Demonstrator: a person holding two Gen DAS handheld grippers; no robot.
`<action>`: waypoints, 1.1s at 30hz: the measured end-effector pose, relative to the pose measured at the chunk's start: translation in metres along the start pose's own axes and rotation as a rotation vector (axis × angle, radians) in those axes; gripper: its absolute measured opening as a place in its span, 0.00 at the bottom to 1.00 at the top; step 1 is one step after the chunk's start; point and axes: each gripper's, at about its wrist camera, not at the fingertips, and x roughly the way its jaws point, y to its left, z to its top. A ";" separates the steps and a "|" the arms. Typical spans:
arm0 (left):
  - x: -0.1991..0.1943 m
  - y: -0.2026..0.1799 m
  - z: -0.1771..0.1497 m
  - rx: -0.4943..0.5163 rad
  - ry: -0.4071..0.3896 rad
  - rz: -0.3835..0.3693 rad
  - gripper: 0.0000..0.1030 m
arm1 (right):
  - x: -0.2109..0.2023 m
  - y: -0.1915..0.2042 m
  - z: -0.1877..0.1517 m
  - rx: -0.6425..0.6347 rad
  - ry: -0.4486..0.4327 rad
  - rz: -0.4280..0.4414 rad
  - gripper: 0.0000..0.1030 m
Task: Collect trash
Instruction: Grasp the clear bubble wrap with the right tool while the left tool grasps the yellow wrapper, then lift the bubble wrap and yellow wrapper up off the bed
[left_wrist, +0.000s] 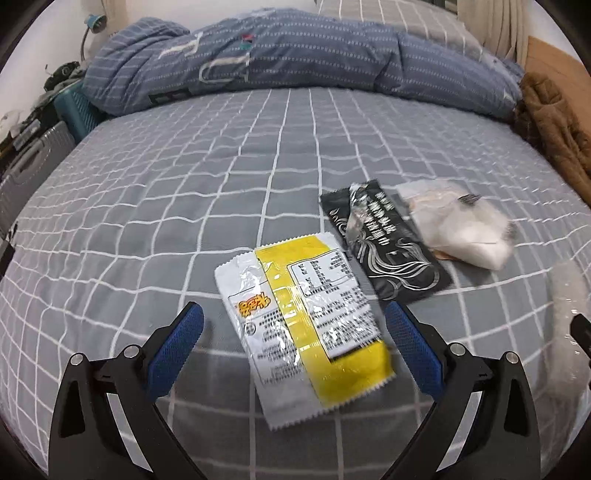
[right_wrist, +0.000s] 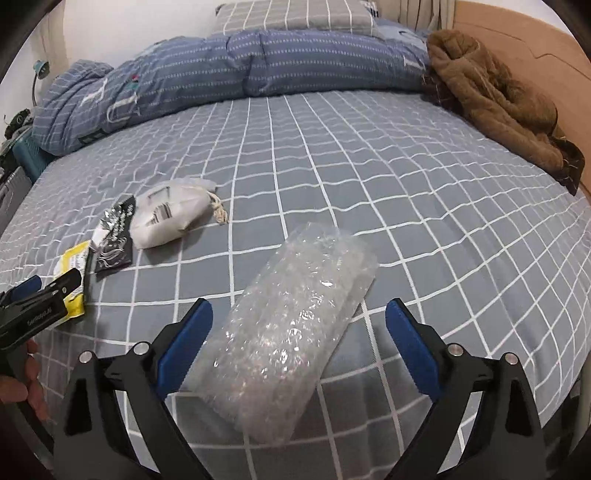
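On the near half of the bed, between the spread fingers of the left gripper, lies a yellow-and-white snack wrapper: flat, glossy, crinkled film with serrated end seams, untouched by either blue textured pad. Left tongs released, nothing held. Just beyond and right, a black sachet with silver print, flat and rectangular, its near-left corner close to the wrapper; whether they overlap cannot be told. A white drawstring pouch, soft and lumpy, rests against the sachet's right edge, frayed cord ends trailing on the far side.

Right gripper also released; a roll of clear bubble wrap lies between its fingers, cylindrical, bumpy, lying diagonally, with gaps to both pads.

All items sit on a grey bedsheet with white grid lines, slightly wrinkled. Open sheet extends far and left of the trash. Far edge bounded by a bunched blue quilt; right edge by a brown fleece garment against a wooden headboard.
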 end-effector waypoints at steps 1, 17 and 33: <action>0.006 0.000 0.001 0.003 0.018 0.011 0.93 | 0.004 0.001 0.001 -0.002 0.008 -0.004 0.87; 0.030 0.002 0.003 -0.021 0.043 0.000 0.61 | 0.035 0.005 0.000 -0.009 0.114 0.028 0.55; 0.008 0.001 0.001 -0.010 -0.014 -0.041 0.34 | 0.028 0.008 0.003 -0.026 0.100 0.066 0.33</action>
